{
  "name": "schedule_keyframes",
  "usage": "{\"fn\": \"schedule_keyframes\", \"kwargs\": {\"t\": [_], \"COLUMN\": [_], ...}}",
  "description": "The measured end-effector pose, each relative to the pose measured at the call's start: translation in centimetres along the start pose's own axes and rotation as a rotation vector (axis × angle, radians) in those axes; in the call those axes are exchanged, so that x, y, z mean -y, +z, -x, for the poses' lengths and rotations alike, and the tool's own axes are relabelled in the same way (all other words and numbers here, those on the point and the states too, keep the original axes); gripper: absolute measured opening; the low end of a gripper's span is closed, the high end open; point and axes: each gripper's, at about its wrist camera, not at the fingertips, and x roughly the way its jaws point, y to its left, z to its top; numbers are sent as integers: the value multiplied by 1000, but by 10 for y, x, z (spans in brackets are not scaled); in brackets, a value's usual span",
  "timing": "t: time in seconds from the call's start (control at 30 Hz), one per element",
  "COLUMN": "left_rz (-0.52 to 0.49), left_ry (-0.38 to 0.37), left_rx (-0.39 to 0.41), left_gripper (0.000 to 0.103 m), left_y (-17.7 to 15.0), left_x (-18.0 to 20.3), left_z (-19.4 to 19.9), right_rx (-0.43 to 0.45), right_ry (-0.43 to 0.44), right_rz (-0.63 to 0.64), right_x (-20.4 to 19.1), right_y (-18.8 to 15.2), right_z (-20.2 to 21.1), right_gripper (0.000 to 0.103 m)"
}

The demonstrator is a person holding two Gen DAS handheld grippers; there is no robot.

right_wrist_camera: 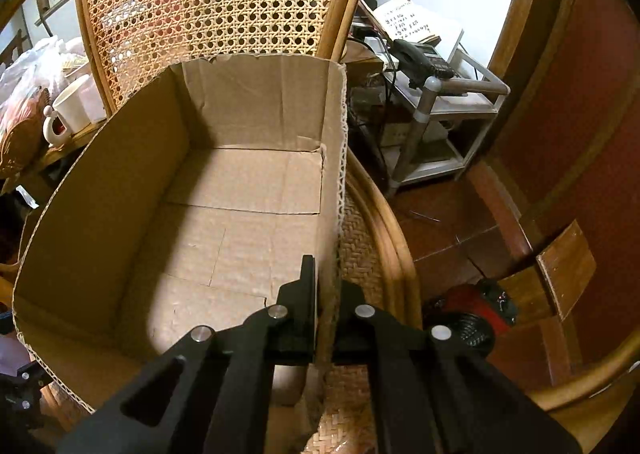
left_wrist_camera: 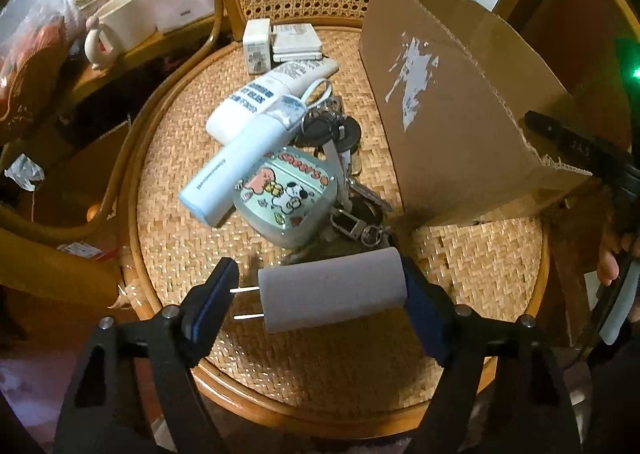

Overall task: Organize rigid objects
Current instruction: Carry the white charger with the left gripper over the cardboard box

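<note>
Left gripper fingers straddle a plug above the chair seat's front edge, prong side untouched; right gripper pinches the box wall.

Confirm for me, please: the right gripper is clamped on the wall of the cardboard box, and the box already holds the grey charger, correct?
Not quite. The right gripper does clamp the cardboard box wall, but the right wrist view shows the box empty. The grey charger sits between the left gripper's jaws.

Counted on the chair | boxes: 1 | tubes: 2 | chargers: 2 | decorated cases: 1 | key bunches: 1 | mugs: 1
</note>
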Motion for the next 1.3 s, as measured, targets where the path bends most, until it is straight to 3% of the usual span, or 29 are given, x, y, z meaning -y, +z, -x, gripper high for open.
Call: {"fn": "schedule_keyframes", "kwargs": {"t": [0.3, 0.6, 1.03, 1.3], "left_rz": [-14, -22, -19, -8], "left_ry": [-19, 27, 107, 51], "left_rx": [23, 100, 325, 459], "left_gripper": [79, 79, 79, 79], "left_y": [0, -2, 18, 42], "left_x": [-2, -9, 11, 31], "left_z": [1, 11, 57, 86], "right_rx": [2, 7, 9, 9], "right_ry": [-6, -7, -13, -12], "right_rz": [3, 7, 6, 2], "right_x": [-1, 2, 4, 3], "right_y": [0, -1, 0, 0], "right_z": [0, 1, 2, 2], "right_gripper": [6, 6, 6, 6]}}
